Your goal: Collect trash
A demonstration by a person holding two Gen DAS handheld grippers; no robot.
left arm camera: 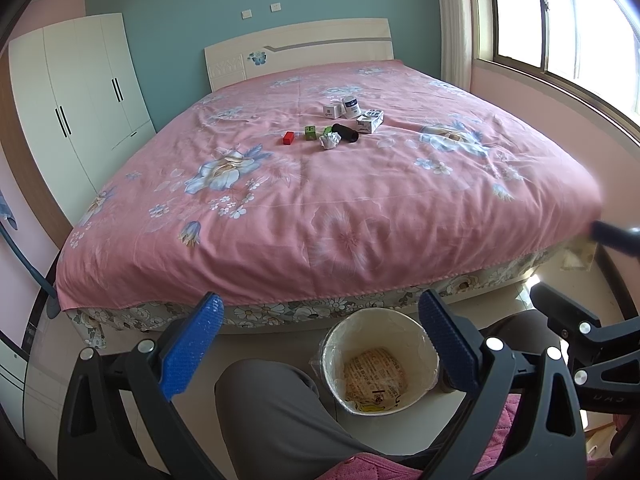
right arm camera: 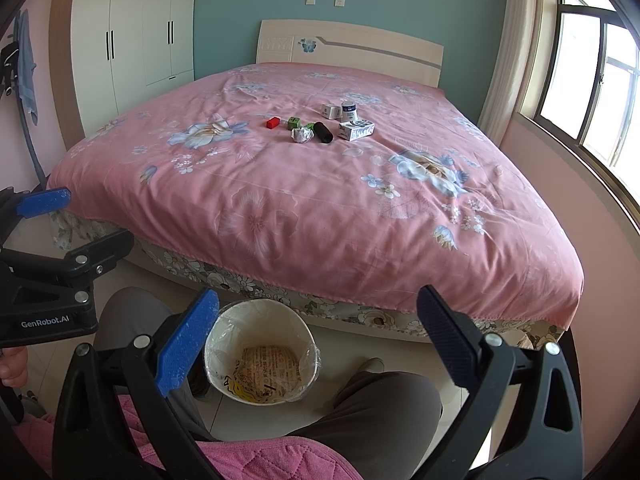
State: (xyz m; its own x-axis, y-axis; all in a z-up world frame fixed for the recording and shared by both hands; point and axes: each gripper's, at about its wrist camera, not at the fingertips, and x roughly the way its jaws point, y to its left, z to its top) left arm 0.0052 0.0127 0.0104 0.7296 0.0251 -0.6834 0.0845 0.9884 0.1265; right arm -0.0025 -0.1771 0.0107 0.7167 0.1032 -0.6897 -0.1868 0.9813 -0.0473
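Small items lie grouped on the pink floral bed (left arm camera: 280, 208) (right arm camera: 320, 200): a crumpled white paper ball (left arm camera: 329, 142) (right arm camera: 302, 135), a black cylinder (left arm camera: 346, 132) (right arm camera: 323, 132), a red block (left arm camera: 288, 138) (right arm camera: 273, 122), a green block (left arm camera: 310, 132) (right arm camera: 294, 122), white boxes (left arm camera: 370, 120) (right arm camera: 356, 130) and a small jar (left arm camera: 351, 106) (right arm camera: 349, 111). A lined white bin (left arm camera: 340, 336) (right arm camera: 224, 332) stands on the floor between the person's knees, printed paper inside. My left gripper (left arm camera: 320, 344) and right gripper (right arm camera: 316, 344) hover open and empty above the bin, far from the items.
A white wardrobe (left arm camera: 80, 100) (right arm camera: 132, 40) stands left of the bed, a window (left arm camera: 560, 20) (right arm camera: 592, 92) on the right wall. The person's grey-trousered knees (left arm camera: 272, 408) (right arm camera: 384, 404) flank the bin. Tiled floor runs along the foot of the bed.
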